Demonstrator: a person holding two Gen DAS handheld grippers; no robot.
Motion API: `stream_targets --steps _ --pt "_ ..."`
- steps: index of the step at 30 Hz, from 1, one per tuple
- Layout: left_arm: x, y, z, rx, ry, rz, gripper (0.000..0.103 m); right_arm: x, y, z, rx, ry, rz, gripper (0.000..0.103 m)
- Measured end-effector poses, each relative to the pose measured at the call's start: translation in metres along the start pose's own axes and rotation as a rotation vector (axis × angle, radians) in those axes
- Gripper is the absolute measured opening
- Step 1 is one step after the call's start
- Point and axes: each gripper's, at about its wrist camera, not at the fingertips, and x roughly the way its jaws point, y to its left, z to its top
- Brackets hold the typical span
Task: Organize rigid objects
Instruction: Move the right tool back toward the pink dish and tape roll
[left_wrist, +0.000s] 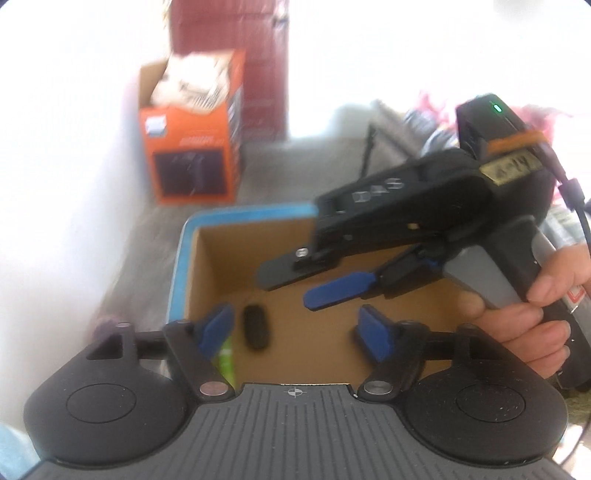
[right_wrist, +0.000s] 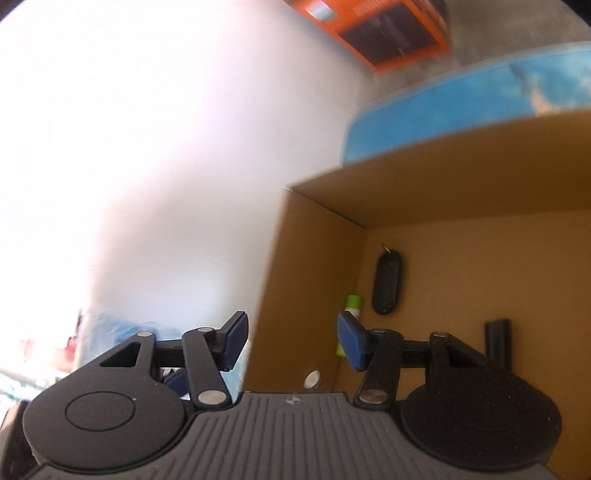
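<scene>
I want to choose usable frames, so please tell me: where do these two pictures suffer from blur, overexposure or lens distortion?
Left wrist view: the white wall is blown out, the orange cardboard box and the right gripper are motion-blurred, and the edges bend. Right wrist view: the left half is washed-out white, the blue-rimmed brown cardboard box is smeared and curved, while the black oval key fob stays fairly sharp.
</scene>
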Motion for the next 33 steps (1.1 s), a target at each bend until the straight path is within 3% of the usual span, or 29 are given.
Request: stream_targets --steps 1,5,8,11,17,20,22,24,30,33 --pt "-0.011 -0.001 -0.004 0.004 -0.030 -0.018 0.090 -0.016 0.004 -0.009 -0.020 -0.026 0.014 0.062" --pt "-0.047 -0.007 -0.025 0.002 -0.129 -0.053 0.101 -0.076 0.016 -0.044 -0.088 -0.133 0.021 0.075" --pt "-0.062 -0.015 -0.041 0.015 -0.117 -0.087 0.103 -0.115 0.017 -0.081 -0.137 -0.221 -0.025 0.087" --pt "-0.069 -0.021 -0.062 0.004 -0.080 -0.137 0.103 -0.142 0.020 -0.123 -0.221 -0.306 -0.164 0.103" --pt "-0.064 -0.038 -0.114 -0.063 0.003 -0.330 0.103 -0.153 0.013 -0.204 -0.304 -0.375 -0.535 0.103" --pt "-0.059 -0.040 -0.133 -0.113 0.017 -0.366 0.103 -0.144 0.008 -0.230 -0.339 -0.396 -0.702 0.103" --pt "-0.057 -0.043 -0.142 -0.099 -0.006 -0.346 0.103 -0.135 0.003 -0.243 -0.357 -0.413 -0.795 0.103" --pt "-0.053 -0.048 -0.150 -0.067 -0.010 -0.323 0.103 -0.129 -0.005 -0.249 -0.349 -0.406 -0.806 0.103" --pt "-0.037 -0.071 -0.174 0.040 0.017 -0.201 0.103 -0.121 -0.021 -0.243 -0.247 -0.404 -0.635 0.103" --pt "-0.038 -0.081 -0.182 0.094 0.007 -0.178 0.102 -0.104 -0.022 -0.237 -0.239 -0.371 -0.538 0.095"
